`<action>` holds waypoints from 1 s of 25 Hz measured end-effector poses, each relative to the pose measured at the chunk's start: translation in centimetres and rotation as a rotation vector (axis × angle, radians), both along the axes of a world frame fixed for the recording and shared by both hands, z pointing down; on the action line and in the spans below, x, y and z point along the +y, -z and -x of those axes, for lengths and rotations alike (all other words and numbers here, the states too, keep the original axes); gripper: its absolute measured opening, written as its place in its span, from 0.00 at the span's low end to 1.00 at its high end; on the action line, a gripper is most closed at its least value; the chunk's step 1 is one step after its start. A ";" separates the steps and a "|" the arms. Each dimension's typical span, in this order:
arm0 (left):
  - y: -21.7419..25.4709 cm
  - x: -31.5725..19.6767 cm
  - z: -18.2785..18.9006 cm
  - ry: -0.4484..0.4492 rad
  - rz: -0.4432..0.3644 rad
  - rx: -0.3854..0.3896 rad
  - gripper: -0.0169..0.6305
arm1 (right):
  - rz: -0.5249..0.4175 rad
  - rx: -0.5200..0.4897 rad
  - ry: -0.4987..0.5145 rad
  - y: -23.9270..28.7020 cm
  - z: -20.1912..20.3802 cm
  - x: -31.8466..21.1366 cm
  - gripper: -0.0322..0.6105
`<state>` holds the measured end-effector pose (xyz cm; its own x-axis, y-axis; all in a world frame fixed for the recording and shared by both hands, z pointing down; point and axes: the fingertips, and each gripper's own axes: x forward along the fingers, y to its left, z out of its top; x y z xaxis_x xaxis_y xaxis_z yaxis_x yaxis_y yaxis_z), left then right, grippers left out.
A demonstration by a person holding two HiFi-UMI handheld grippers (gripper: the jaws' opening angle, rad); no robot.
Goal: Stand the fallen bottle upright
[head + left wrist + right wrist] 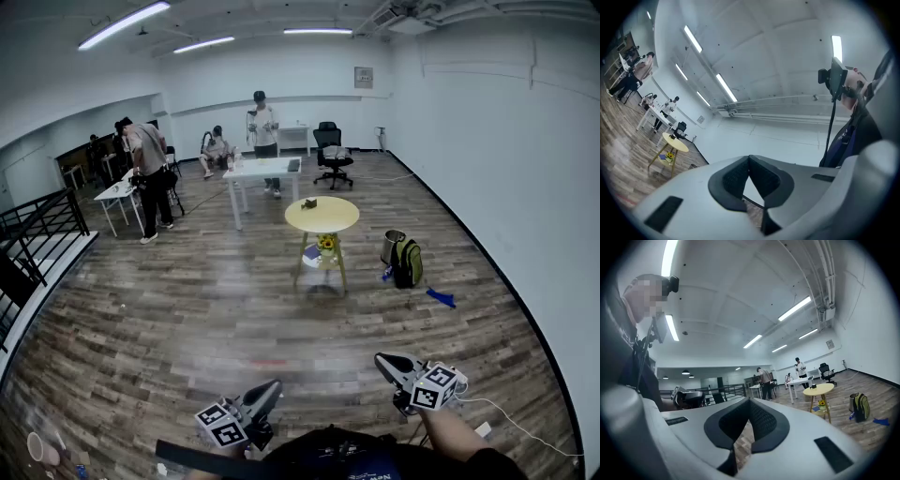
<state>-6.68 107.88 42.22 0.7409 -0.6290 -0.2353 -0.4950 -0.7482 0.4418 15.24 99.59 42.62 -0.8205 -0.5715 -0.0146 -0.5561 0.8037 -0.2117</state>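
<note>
Left gripper (268,388) and right gripper (383,362) low at the near edge of the head view, well apart from each other, both aimed out over the wooden floor (234,319) toward the round yellow table (322,217) in the middle of the room. Jaws of each pressed together at the tips, with nothing between them. On the tabletop, a small dark box (309,202); on the shelf beneath, yellow flowers (326,242). Near the table, on the floor, a green backpack (407,262). Cannot pick out the bottle in any view: place, heading and long axis all unreadable from here.
</note>
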 end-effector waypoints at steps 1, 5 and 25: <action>0.1 0.0 0.0 -0.003 -0.001 0.002 0.03 | -0.006 0.004 0.001 0.1 0.1 0.1 0.05; 0.4 0.0 0.2 -0.010 -0.002 0.012 0.03 | -0.009 0.010 0.001 0.1 0.5 0.2 0.05; 0.0 -1.0 0.4 -0.022 0.011 0.014 0.03 | -0.003 0.001 0.007 -0.2 1.2 -1.0 0.05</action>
